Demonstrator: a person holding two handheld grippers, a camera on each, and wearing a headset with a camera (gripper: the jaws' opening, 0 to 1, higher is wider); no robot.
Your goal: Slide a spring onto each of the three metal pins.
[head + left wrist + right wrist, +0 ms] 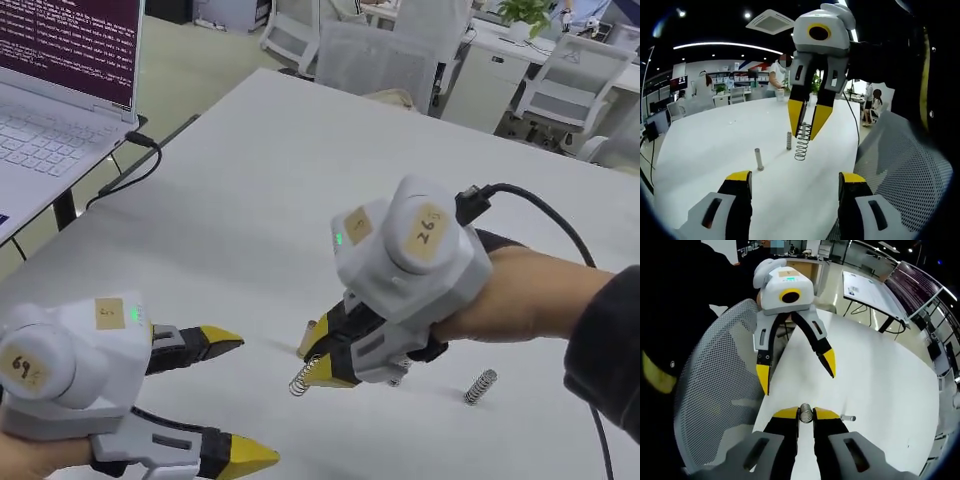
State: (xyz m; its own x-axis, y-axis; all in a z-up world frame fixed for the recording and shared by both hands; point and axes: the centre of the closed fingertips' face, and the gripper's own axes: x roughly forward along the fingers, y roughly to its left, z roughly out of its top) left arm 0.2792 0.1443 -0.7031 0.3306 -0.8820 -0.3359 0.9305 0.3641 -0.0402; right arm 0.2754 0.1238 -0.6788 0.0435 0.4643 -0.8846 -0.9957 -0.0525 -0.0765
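A laptop [60,90] sits at the table's [250,180] left edge. The left gripper [248,400] has its jaws spread wide and holds nothing. The right gripper [312,368] is clamped on 1 spring [301,378], just beside 2 upright pins [758,159]. A 2nd spring [480,386] lies on the table further right.

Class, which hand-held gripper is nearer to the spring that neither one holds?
Right. The right hand-held gripper, gripping its own spring, is beside the other spring; the left hand-held gripper is much farther off, beyond it.
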